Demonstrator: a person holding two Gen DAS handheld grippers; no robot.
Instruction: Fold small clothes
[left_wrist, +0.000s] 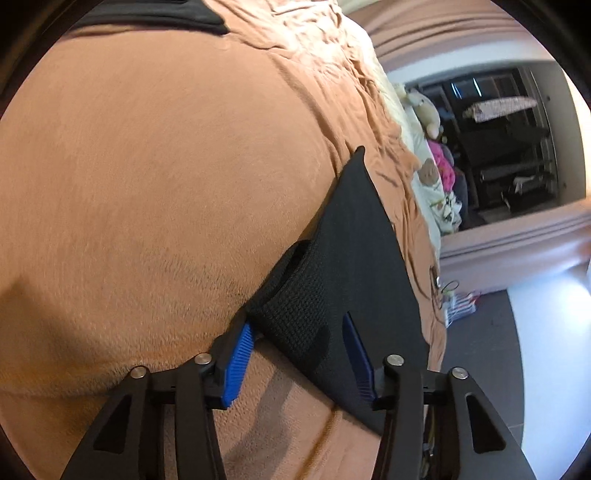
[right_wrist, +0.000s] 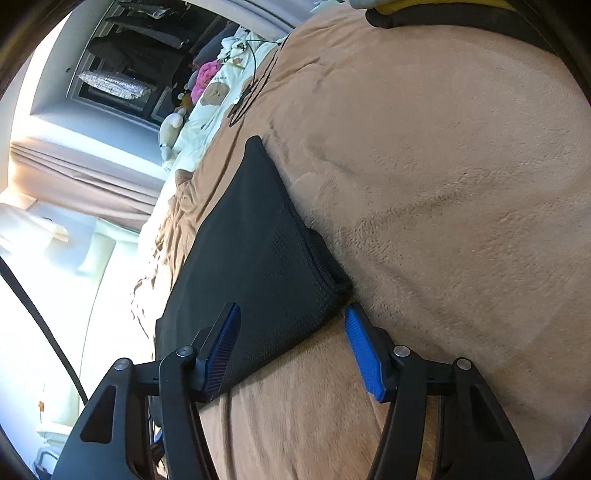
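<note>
A wide bed covered with a tan, short-pile fleece blanket (left_wrist: 147, 192) fills most of both wrist views. Its surface is smooth near the grippers and rumpled toward the far edge. Along that far edge lie a cream printed quilt (right_wrist: 207, 110) and a few soft toys (left_wrist: 424, 107), one of them pink.

On the blanket near the bed's near edge lies a black knitted-mesh garment (left_wrist: 354, 258). It is folded flat into a long tapering shape, and its thick folded corner points at the cameras. A second dark piece of cloth (left_wrist: 147, 14) lies at the top of the left view, well apart from the garment.

The left gripper (left_wrist: 301, 354), black with blue ribbed pads, straddles one near corner of the garment. Its left pad (left_wrist: 238, 356) sits just beside the fold on the blanket and its right pad (left_wrist: 360, 363) lies over the flat cloth. The jaws stand apart, not pinching the cloth.

The right gripper (right_wrist: 291, 350) straddles the other near corner the same way. One pad (right_wrist: 221, 350) is over the cloth and the other pad (right_wrist: 364, 354) is over bare blanket, with a gap on each side, so nothing is grasped.
</note>
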